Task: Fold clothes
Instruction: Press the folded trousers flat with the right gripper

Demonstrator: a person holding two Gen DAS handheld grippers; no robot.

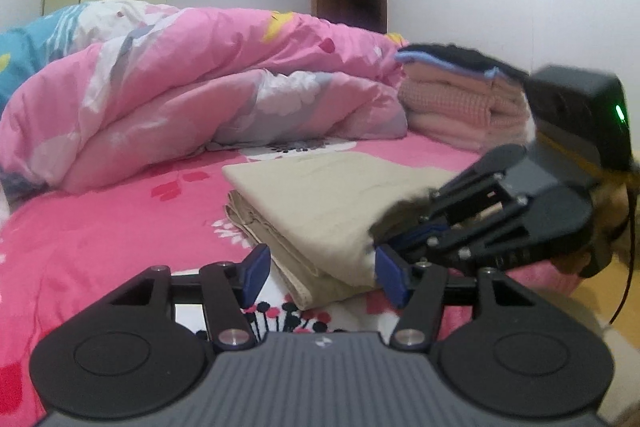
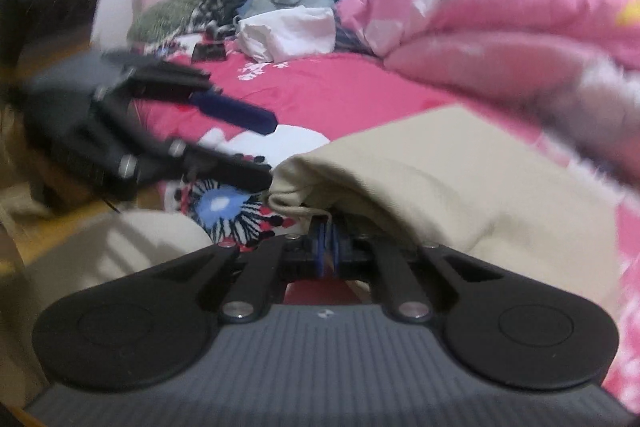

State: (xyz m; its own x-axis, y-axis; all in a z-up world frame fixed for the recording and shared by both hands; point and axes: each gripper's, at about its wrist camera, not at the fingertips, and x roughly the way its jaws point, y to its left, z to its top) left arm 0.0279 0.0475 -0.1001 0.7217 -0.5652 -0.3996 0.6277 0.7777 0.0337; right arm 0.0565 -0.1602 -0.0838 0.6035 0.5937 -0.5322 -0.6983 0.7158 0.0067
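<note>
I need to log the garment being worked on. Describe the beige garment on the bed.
The beige garment is plain woven-looking cloth, folded into a flat stack of several layers, lying on the pink floral bedsheet in front of the pink quilt. The right gripper is shut on its near corner, lifting the top layer. The left gripper is open at its near edge.

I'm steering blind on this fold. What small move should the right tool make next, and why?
Probably carry the pinched corner a bit further across and lay it down. The right tool is shut on the top flap of the beige cloth, which lies folded on the bed, while the left tool stands open, gripping nothing.
</note>
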